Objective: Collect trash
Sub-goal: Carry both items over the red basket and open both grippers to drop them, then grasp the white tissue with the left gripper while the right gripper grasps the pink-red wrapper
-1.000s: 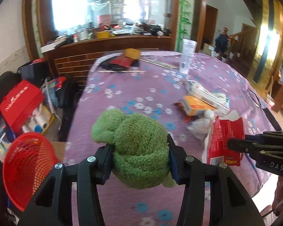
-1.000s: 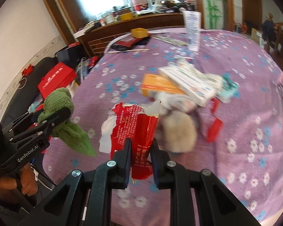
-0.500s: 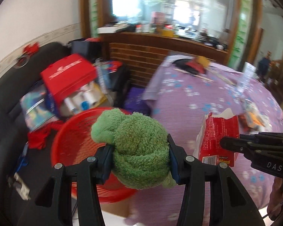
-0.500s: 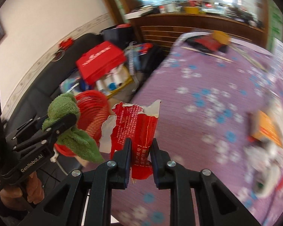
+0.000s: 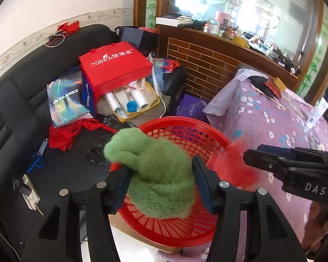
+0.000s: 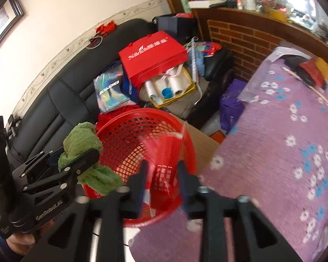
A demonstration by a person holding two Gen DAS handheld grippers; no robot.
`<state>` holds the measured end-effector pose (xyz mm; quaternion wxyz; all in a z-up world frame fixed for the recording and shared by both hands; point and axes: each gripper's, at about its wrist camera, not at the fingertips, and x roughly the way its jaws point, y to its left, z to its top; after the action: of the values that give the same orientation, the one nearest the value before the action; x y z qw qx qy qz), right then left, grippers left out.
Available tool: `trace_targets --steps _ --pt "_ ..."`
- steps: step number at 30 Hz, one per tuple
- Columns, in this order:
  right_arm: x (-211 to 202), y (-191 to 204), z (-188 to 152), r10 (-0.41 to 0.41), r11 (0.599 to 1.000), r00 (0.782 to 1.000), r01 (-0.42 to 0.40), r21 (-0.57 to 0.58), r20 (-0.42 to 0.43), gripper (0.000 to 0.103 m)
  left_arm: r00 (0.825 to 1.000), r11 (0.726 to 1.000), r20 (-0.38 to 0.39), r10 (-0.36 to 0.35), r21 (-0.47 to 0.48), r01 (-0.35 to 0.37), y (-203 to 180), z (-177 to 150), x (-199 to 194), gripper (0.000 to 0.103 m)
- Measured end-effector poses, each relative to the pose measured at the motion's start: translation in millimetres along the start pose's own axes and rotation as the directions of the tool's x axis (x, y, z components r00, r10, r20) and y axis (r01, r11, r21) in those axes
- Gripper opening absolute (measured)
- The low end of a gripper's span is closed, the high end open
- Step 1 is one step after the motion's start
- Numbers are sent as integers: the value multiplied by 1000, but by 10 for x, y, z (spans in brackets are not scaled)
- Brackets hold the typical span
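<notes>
Black sofa cushions (image 5: 32, 100) heaped with bags, among them a red paper bag (image 5: 116, 65), fill the space beyond both grippers, and a table under a purple flowered cloth (image 6: 284, 152) runs off to their right; much of the near scene is smeared; the red wrapper (image 6: 164, 172) is only a streak of red between the parted fingers of the right gripper (image 6: 161, 185), its print unreadable and its edges dissolved against the red mesh basket (image 5: 185, 135) directly below, so whether the pads touch it cannot be told; from the left wrist view it is a red blur just ahead of the right gripper's tips; the right jaws have just been opening and now stand clearly apart with the wrapper between them; the left gripper (image 5: 161, 183) is also over the basket, its lower rim cut off by the black fingers; its jaws have just been opening, with the green fuzzy cloth (image 5: 157, 170) bunched between them, blurred at its outline; the left pad is hidden behind the cloth, so contact there is uncertain; a hand (image 6: 21, 242) shows under the left gripper's body.
</notes>
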<state>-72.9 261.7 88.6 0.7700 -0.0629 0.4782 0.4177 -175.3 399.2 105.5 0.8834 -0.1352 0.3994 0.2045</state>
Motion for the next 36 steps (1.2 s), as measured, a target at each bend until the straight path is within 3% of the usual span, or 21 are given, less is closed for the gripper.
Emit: trace_targets --steps 5,9,18,25,29,31,35,36 --pt "-237 -70 -64 -2 1000 999 1 31 50 48 999 1000 46 -11 15 11 -82 37 -150 62" --pt "-491 -264 -309 -24 996 998 19 83 57 49 996 996 53 -73 49 70 -345 24 -242 68" --pt "-1270 -1124 -1046 -143 955 988 120 272 65 50 975 944 -6 -223 246 218 -1567 -221 -313 69" --pt "-2096 -1879 -1690 -255 877 960 179 446 116 50 920 844 -140 -366 368 391 -2719 -498 -372 69" --pt "-2566 -2371 -2106 -360 793 928 247 557 100 50 870 773 -242 -430 400 493 -3405 -726 -335 69" --pt "-2768 -2617 -2315 -398 747 913 266 610 89 50 857 744 -274 -437 425 515 -3713 -841 -322 70" --pt "-3030 -2938 -2586 -423 697 902 266 666 82 50 833 715 -356 -423 433 549 -4177 -1043 -187 73" --pt "-3073 -2973 -2630 -424 694 902 263 670 85 50 836 719 -366 -409 434 542 -4255 -1081 -144 73"
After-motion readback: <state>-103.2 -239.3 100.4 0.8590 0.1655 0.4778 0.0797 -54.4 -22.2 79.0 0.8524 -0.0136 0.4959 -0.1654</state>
